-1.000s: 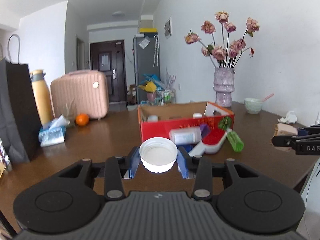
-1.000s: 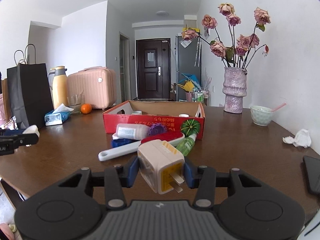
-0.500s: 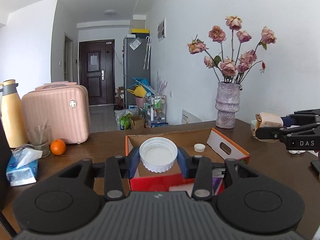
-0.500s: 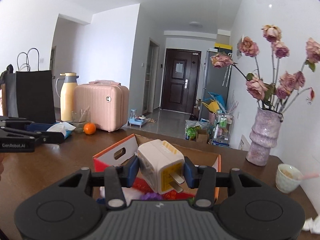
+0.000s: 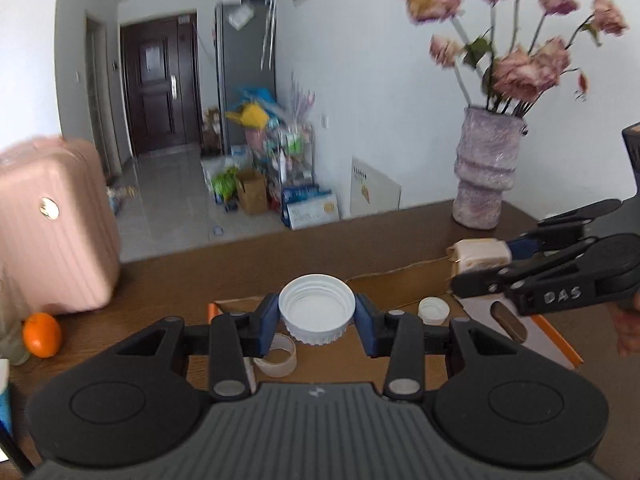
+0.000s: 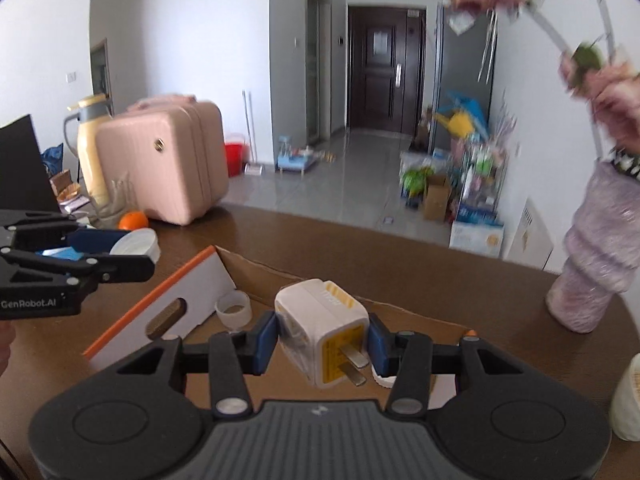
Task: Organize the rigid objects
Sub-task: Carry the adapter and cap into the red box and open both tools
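My left gripper [image 5: 317,317] is shut on a white jar lid [image 5: 316,309] and holds it above the open cardboard box [image 5: 400,280]. My right gripper [image 6: 322,338] is shut on a white and yellow plug adapter [image 6: 320,328], also above the box [image 6: 176,304]. In the left wrist view the right gripper [image 5: 472,264] comes in from the right with the adapter [image 5: 478,256]. In the right wrist view the left gripper [image 6: 132,250] shows at the left with the lid [image 6: 136,242]. A tape roll [image 5: 278,356] and a small white cap [image 5: 434,310] lie in the box.
A purple vase [image 5: 484,176] of dried roses stands on the brown table [image 6: 360,252] behind the box on the right. A pink suitcase [image 6: 168,160], a yellow flask [image 6: 90,148] and an orange [image 5: 40,334] stand at the left. A white bowl [image 6: 628,400] is at the right edge.
Both grippers have moved forward and now hang over the open box, still holding the lid and the adapter. The box interior has come closer under them.
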Demonstrator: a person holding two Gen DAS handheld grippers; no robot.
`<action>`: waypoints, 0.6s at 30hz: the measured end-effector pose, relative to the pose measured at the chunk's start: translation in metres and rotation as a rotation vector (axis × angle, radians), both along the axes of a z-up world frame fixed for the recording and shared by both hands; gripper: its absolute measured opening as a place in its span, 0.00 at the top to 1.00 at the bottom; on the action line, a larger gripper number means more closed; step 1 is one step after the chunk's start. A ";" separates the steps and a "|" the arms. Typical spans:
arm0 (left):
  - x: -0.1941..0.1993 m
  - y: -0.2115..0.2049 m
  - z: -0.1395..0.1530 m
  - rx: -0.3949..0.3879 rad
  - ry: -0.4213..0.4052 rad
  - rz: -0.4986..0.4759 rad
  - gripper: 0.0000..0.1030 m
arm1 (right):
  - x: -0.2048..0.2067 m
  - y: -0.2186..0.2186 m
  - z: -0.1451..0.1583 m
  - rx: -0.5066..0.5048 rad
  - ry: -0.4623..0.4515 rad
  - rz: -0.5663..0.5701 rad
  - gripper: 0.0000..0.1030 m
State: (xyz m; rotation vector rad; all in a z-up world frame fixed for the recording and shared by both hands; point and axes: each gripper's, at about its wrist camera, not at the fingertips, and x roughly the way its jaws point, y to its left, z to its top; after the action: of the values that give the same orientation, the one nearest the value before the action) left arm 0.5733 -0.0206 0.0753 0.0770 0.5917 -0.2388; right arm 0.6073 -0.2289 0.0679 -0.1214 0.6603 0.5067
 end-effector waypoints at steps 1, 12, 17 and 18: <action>0.015 -0.001 -0.006 -0.002 0.038 -0.008 0.60 | 0.016 0.004 -0.008 0.000 0.041 0.003 0.56; 0.115 -0.017 -0.092 0.072 0.300 -0.039 0.60 | 0.122 0.028 -0.088 0.006 0.392 0.013 0.55; 0.113 -0.019 -0.098 0.103 0.269 -0.015 0.49 | 0.128 0.030 -0.101 0.004 0.407 -0.033 0.56; 0.113 -0.018 -0.097 0.101 0.274 -0.020 0.45 | 0.128 0.029 -0.101 0.000 0.403 -0.044 0.54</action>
State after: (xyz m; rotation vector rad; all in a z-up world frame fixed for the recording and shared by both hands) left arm 0.6864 -0.0384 -0.0217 0.1494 0.8762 -0.2405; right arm 0.7354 -0.1999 -0.0328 -0.0032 1.0542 0.4932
